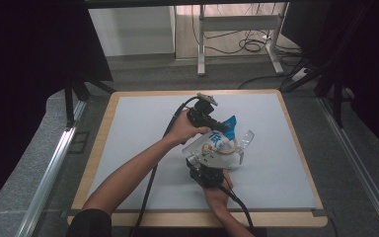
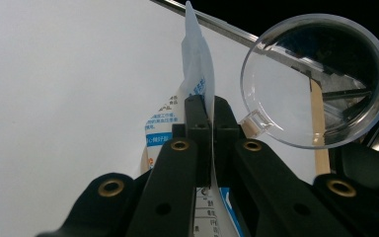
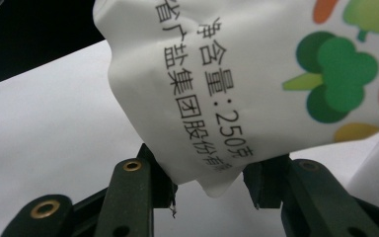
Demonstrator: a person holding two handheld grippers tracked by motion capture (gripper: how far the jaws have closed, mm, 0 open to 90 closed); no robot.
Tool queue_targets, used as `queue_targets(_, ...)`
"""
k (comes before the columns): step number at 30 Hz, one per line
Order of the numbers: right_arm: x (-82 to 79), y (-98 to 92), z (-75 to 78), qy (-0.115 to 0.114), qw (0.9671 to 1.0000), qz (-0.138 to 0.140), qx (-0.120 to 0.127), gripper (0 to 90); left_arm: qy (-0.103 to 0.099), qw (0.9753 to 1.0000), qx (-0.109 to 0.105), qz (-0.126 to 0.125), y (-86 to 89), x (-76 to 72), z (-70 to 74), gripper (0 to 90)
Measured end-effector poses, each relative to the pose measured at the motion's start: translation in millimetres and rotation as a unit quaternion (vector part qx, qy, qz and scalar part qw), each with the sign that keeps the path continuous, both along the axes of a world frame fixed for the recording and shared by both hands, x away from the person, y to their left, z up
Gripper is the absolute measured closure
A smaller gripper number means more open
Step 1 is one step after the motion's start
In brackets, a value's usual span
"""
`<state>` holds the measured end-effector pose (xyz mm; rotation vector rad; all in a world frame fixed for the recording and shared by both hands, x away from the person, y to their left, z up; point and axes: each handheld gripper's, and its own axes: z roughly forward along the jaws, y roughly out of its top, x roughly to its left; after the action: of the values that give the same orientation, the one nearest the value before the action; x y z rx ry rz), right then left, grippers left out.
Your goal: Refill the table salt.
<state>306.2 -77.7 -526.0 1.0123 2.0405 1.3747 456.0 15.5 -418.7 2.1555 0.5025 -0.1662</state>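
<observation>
Near the middle of the grey table [image 1: 143, 148], a white printed bag [image 1: 216, 145] is held up over a clear lidded container [image 1: 227, 157]. The left gripper [image 2: 211, 106] is pinched tight on the bag's thin upper edge, beside the open round lid [image 2: 321, 74]. The right gripper [image 3: 208, 173] has its jaws wide, cradling the bag's lower corner rather than clamping it. To pour well, I judge the left grip should stay firm while the right lifts the bottom slowly, keeping the mouth over the container.
</observation>
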Motion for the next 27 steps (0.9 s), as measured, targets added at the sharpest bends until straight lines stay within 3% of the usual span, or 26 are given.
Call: queue_targets(27, 2.7, -10.3, -8.1, 0.038, 0.9988, 0.001, -0.030, 57.4, -0.005, 0.9998, -0.019, 0.010, 15.7, -5.2, -1.5, 89.9)
